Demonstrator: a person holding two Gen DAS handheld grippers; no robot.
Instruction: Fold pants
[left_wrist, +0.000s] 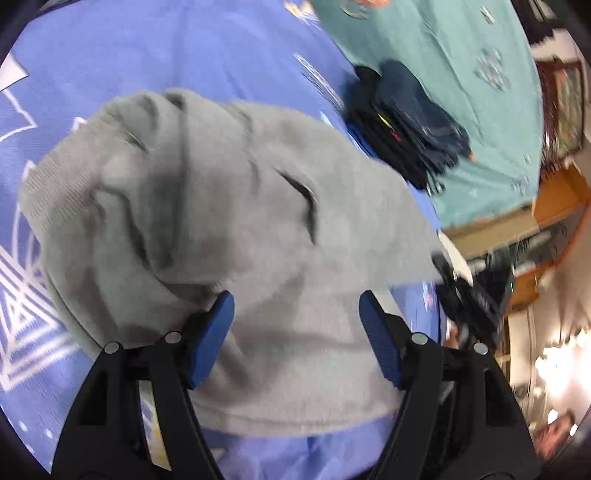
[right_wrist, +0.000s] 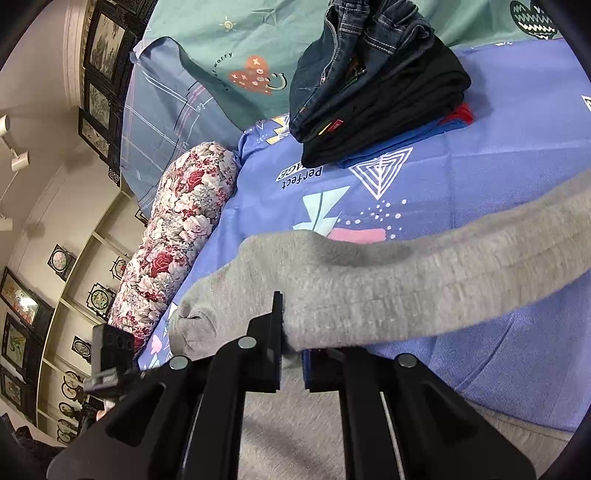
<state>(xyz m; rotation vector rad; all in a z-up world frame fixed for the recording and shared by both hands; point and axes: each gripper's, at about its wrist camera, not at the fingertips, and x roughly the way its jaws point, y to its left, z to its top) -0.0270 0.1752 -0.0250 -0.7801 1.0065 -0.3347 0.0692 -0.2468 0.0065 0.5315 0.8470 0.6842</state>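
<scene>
Grey pants (left_wrist: 229, 229), soft fleecy knit, lie bunched and creased on a blue bedsheet (left_wrist: 122, 48) printed w/ white triangles. In the left wrist view the cloth heaps up in rounded folds, w/ a few dark slit-like creases across its top; its near hem curves along the bottom of the pile, just above the sheet. Picture is motion-blurred.

Left gripper (left_wrist: 295, 306) stands wide, blue pads apart, grey cloth filling the space btwn them; the pads do not press on it.

Right gripper (right_wrist: 291, 332) is nearly closed, pinching the edge of the pants (right_wrist: 406, 288) btwn its fingers. From that grip one long grey band of cloth stretches taut toward the right edge of the view, lifted off the sheet (right_wrist: 480, 184); a looser cuff-like end sags to the left of the fingers. More grey cloth lies beneath the gripper.

Beyond, on the same sheet, a stack of folded clothes (right_wrist: 376, 92): dark denim jeans on top, black garments under, a strip of red and blue at the bottom. A floral bolster (right_wrist: 177, 243) lies along the sheet's left edge, w/ a grey-blue checked pillow (right_wrist: 166, 110) and a teal sheet (right_wrist: 229, 40) behind. Framed pictures (right_wrist: 101, 44) hang on the wall at left. No containers in view.
</scene>
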